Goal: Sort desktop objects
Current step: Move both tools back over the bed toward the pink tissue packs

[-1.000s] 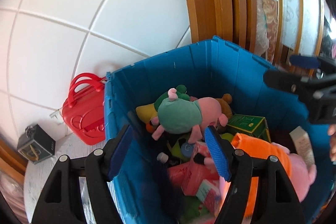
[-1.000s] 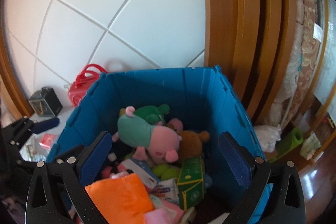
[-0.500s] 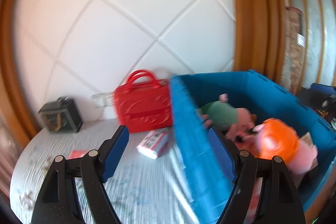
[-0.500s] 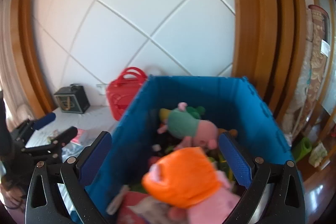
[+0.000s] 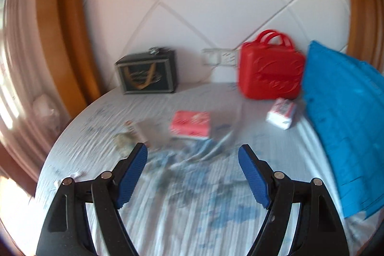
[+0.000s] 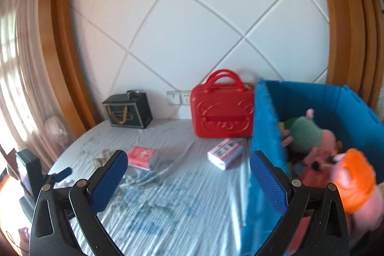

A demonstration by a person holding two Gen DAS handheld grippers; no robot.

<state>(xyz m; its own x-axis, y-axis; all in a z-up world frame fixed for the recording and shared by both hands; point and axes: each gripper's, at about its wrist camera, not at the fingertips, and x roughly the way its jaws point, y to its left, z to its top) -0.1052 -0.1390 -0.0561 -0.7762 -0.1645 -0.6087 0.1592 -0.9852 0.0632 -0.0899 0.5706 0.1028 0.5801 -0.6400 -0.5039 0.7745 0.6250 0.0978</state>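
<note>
both claws spread and empty, between picks. the left claw (image 5: 192, 174) faces the worktop (image 5: 182, 212); a pink box (image 5: 190, 123) lies just ahead, the blue bin (image 5: 345, 121) to its right. next: reach, straddle the box.

the right claw (image 6: 188, 181) hangs by the bin.

White padded wall (image 6: 199, 23) with diagonal seams, curved wooden frame (image 6: 56, 44), sunlit curtain (image 6: 16, 78) at left.
</note>
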